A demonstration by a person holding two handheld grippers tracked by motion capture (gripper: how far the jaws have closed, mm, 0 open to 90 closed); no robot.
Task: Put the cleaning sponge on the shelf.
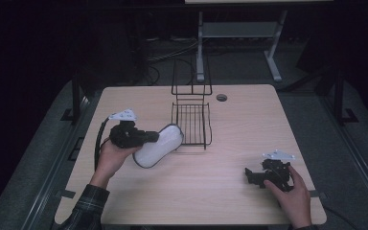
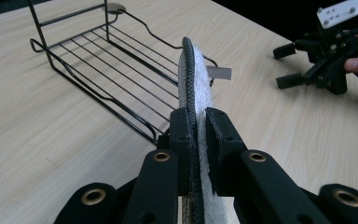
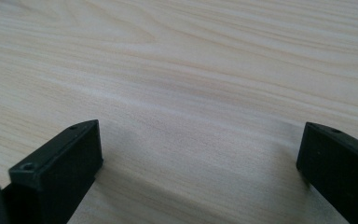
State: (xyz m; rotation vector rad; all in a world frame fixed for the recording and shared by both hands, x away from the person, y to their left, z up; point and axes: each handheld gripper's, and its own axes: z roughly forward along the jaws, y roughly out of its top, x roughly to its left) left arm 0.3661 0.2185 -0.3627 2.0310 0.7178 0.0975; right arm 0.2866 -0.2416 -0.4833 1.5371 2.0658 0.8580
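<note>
Insole [image 1: 159, 146] pinched edge-on in left gripper [image 2: 196, 122] | keep upright, lower between rack [image 1: 190, 125] wires | right gripper [image 3: 200, 154] jaws spread, idle on table [image 1: 220, 187].

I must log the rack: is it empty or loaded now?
Empty. The wire rack shows bare bars; the white insole is clamped in the left gripper beside it.

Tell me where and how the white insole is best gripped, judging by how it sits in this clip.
Grip the white insole near one end, pads on its two flat faces, coming in along its length. It is thin and flat, so only the faces offer purchase. The left gripper already pinches it this way, edge-up, leaving the far end free toward the wire rack.
</note>
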